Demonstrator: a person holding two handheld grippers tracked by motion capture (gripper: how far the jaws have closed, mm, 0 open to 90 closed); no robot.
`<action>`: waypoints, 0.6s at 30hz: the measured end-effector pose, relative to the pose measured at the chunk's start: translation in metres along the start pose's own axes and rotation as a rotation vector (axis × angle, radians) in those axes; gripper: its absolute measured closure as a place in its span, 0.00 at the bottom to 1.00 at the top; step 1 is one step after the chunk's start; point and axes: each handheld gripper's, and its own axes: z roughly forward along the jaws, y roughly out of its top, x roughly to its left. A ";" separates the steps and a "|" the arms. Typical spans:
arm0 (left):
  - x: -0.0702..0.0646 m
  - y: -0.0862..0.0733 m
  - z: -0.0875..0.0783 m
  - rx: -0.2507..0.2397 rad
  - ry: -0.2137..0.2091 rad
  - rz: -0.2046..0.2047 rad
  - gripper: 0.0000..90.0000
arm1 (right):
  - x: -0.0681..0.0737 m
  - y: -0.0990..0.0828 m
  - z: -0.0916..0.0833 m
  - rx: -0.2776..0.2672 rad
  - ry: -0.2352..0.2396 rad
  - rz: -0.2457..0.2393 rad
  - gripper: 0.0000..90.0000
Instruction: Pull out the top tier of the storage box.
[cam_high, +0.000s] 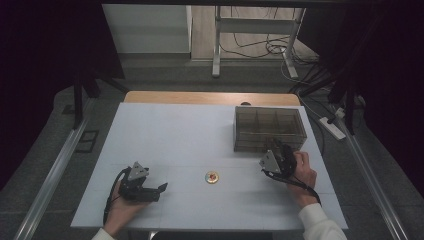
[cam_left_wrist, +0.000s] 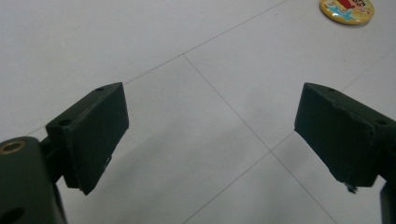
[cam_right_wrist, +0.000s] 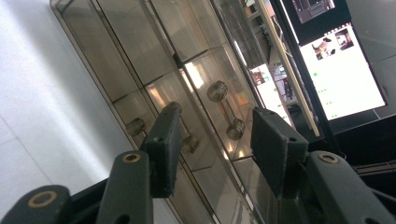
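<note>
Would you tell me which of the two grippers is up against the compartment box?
The right gripper, touching the clear box's near edge; the left gripper sits over bare table, well away.

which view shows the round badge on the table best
The high view: the badge lies whole on the white table, midway between the left gripper and right gripper. The left gripper view catches it larger but cropped at the top edge.

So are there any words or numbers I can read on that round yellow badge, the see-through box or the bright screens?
None can be read.
Round yellow badge: a colourful picture, any lettering too blurred.
Bright screens behind the brown see-through plastic box: marks too small to read.
The box itself: no label visible.
</note>
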 end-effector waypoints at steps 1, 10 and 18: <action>0.000 0.000 0.000 0.001 -0.001 0.001 0.11 | 0.000 0.000 0.001 -0.001 -0.005 -0.001 0.60; 0.000 0.000 0.000 0.001 -0.002 0.001 0.11 | 0.001 -0.002 0.005 0.011 -0.025 -0.035 0.64; 0.000 0.000 0.000 0.002 -0.002 0.002 0.11 | 0.001 -0.002 0.008 0.022 -0.072 -0.057 0.70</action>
